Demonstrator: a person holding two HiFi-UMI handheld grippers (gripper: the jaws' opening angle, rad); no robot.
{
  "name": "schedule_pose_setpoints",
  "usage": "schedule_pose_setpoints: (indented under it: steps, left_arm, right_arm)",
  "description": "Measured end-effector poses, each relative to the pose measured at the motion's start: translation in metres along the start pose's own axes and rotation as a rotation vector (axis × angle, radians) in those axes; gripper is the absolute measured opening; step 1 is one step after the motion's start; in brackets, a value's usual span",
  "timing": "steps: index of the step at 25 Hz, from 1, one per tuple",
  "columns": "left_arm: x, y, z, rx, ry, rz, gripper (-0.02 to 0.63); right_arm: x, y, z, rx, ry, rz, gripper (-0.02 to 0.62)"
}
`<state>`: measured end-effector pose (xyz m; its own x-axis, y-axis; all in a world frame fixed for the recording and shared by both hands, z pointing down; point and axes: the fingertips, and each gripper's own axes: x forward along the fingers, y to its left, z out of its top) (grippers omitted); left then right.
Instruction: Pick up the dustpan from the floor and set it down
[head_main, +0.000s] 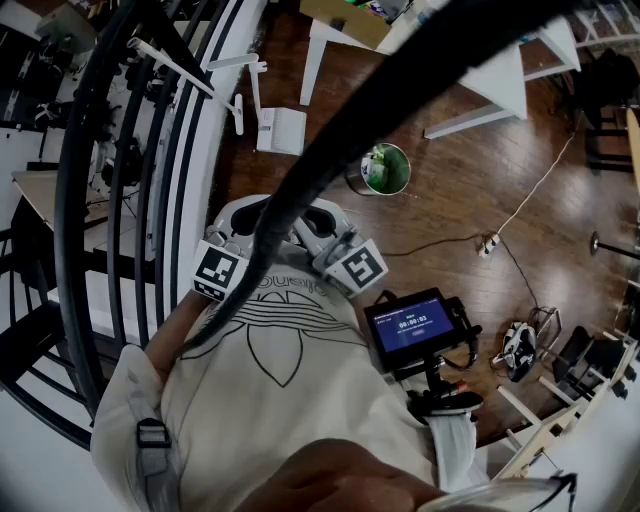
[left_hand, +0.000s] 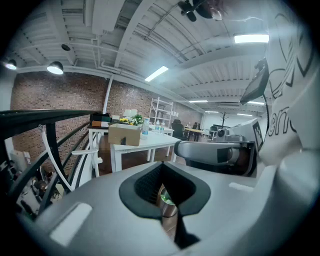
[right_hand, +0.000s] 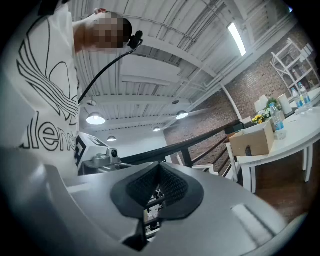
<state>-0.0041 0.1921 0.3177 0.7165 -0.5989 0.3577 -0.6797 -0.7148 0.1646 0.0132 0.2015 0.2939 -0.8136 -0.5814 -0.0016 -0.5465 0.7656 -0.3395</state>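
Note:
The white dustpan (head_main: 282, 130) lies on the wooden floor by the black railing, well ahead of me. I hold both grippers close to my chest, far from it. My left gripper (head_main: 243, 218) is shut with nothing in it, its marker cube at the lower left. My right gripper (head_main: 322, 222) sits beside it, also shut and empty. In the left gripper view the left gripper (left_hand: 162, 172) has its jaws closed, and the right gripper (left_hand: 220, 152) shows beside it. In the right gripper view the right gripper (right_hand: 159, 172) has its jaws together, with the left gripper (right_hand: 97, 150) at its left.
A round metal bin (head_main: 385, 168) with a green liner stands on the floor to the right of the dustpan. White tables (head_main: 500, 75) stand beyond it. The black stair railing (head_main: 120, 200) runs along the left. A cable and power strip (head_main: 488, 243) lie at the right.

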Motion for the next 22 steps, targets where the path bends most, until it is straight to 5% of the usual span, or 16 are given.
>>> schedule_pose_setpoints:
  steps: [6, 15, 22]
  left_arm:
    - [0.008, 0.039, 0.003, -0.068, -0.056, 0.080, 0.020]
    - [0.040, 0.123, 0.023, -0.065, -0.043, -0.010, 0.020]
    - [0.059, 0.136, 0.026, -0.024, -0.025, -0.086, 0.020]
  right_arm:
    - [0.016, -0.030, 0.005, -0.038, -0.016, -0.021, 0.003]
    - [0.097, -0.073, 0.007, -0.028, 0.086, -0.087, 0.003]
    - [0.100, -0.089, 0.011, -0.062, 0.083, -0.162, 0.003]
